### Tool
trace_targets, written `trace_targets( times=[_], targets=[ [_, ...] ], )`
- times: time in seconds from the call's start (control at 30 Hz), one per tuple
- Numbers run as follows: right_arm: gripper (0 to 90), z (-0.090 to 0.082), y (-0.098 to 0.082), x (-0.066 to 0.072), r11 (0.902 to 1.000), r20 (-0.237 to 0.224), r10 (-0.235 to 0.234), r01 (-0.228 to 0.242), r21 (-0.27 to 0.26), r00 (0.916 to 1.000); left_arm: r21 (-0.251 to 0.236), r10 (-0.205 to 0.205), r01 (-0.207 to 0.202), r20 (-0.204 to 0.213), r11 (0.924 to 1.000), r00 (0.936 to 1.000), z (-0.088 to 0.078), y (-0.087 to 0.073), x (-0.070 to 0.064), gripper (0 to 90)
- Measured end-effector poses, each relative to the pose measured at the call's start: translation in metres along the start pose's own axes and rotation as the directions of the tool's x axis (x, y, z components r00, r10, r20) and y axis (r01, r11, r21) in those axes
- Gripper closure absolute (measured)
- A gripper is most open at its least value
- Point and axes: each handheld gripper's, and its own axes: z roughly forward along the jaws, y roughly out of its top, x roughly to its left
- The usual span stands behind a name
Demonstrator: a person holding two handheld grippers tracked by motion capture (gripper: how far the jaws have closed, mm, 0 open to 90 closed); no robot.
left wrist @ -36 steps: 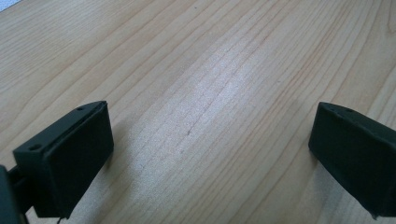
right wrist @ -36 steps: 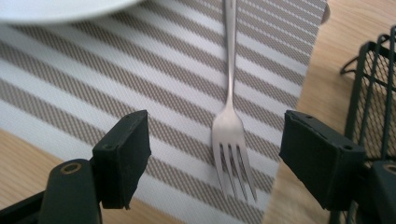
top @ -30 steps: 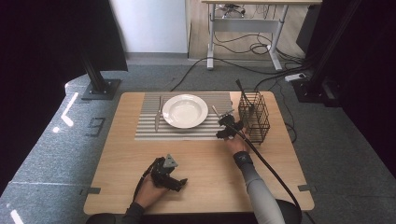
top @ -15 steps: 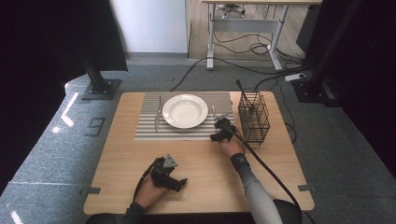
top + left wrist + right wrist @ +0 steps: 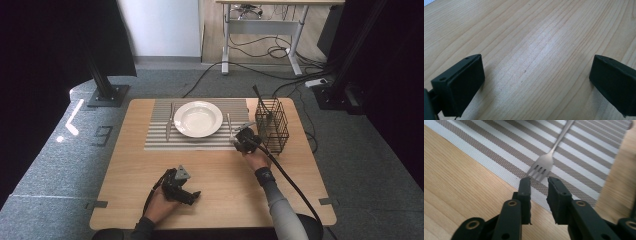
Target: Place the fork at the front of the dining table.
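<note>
A silver fork (image 5: 549, 157) lies on the striped placemat (image 5: 160, 140), to the right of the white plate (image 5: 198, 118); in the high view the fork (image 5: 229, 123) is a thin silver line. My right gripper (image 5: 539, 182) hovers just short of its tines, jaws a narrow gap apart with nothing between them. From above, the right gripper (image 5: 240, 136) sits at the mat's right edge. My left gripper (image 5: 192, 196) rests low over bare wood near the table's front, jaws wide open and empty; the left gripper (image 5: 536, 80) sees wood grain.
A black wire basket (image 5: 272, 125) with a dark utensil (image 5: 260, 100) stands just right of my right gripper. Another piece of cutlery (image 5: 169, 122) lies left of the plate. Bare wooden table (image 5: 225, 175) spreads between the two hands.
The right hand has shifted slightly near the placemat's right edge, beside the basket. The left hand and gripper have stayed put.
</note>
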Motion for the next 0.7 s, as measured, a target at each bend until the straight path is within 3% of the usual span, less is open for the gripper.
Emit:
trace_targets(
  times=[0.3, 0.7],
  targets=[
    [75.5, 0.017, 0.003, -0.001, 1.0000, -0.005, -0.001, 0.001, -0.003, 1.0000, -0.001, -0.001, 0.001, -0.001, 1.0000, 1.0000, 0.000, 0.000, 0.000, 0.0],
    [73.6, 0.035, 0.024, -0.011, 0.9994, -0.014, 0.034, -0.034, -0.007, 0.9993, 0.001, 0.001, -0.001, -0.001, 1.0000, 1.0000, 0.000, 0.000, 0.000, 0.0]
  ],
)
